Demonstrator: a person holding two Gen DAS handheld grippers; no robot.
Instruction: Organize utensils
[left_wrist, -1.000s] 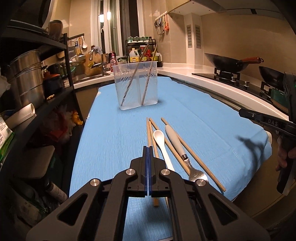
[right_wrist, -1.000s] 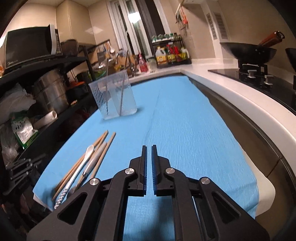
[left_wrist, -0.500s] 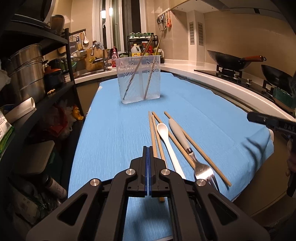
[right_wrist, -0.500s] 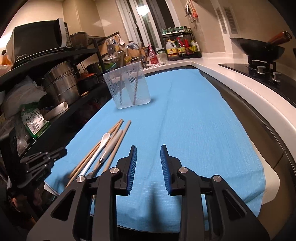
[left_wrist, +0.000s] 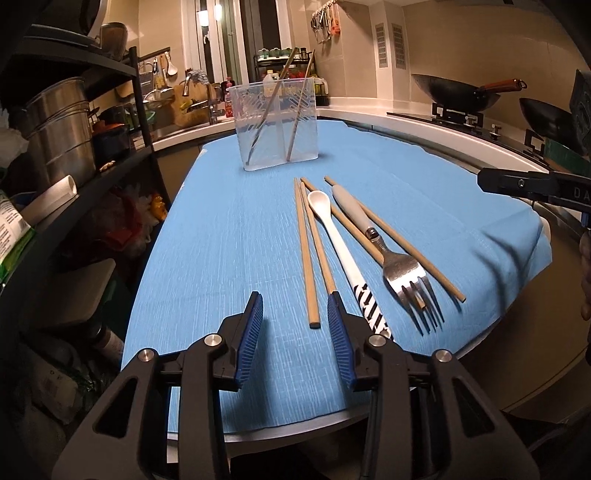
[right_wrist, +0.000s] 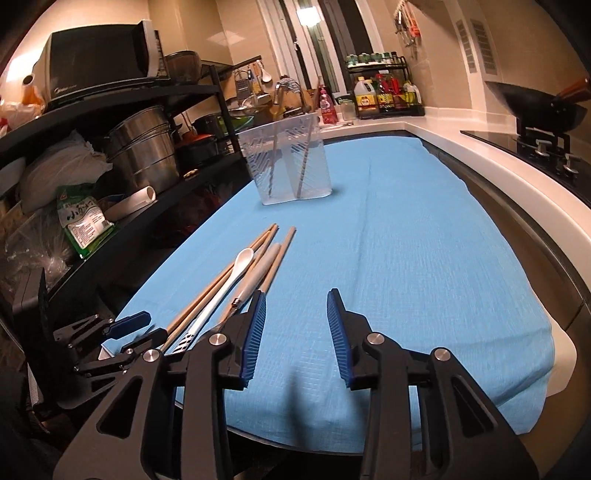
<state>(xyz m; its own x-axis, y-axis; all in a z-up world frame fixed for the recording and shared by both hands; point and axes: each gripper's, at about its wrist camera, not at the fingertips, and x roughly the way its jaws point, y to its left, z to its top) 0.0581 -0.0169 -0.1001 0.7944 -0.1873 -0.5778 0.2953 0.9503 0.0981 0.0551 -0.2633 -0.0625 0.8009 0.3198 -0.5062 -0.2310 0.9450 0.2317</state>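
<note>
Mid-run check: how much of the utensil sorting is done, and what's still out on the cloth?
Done: two sticks already stand in the clear holder. In hand: nothing; left gripper and right gripper are both open. Left: four chopsticks, white spoon and fork lie on the blue cloth.

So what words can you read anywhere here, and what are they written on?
"DA": on the right gripper, then cut off by the picture edge.
"小" and more characters: on the green bag, the rest too blurred.
Microwave brand: too small to read.
Bottle labels: too blurred.
</note>
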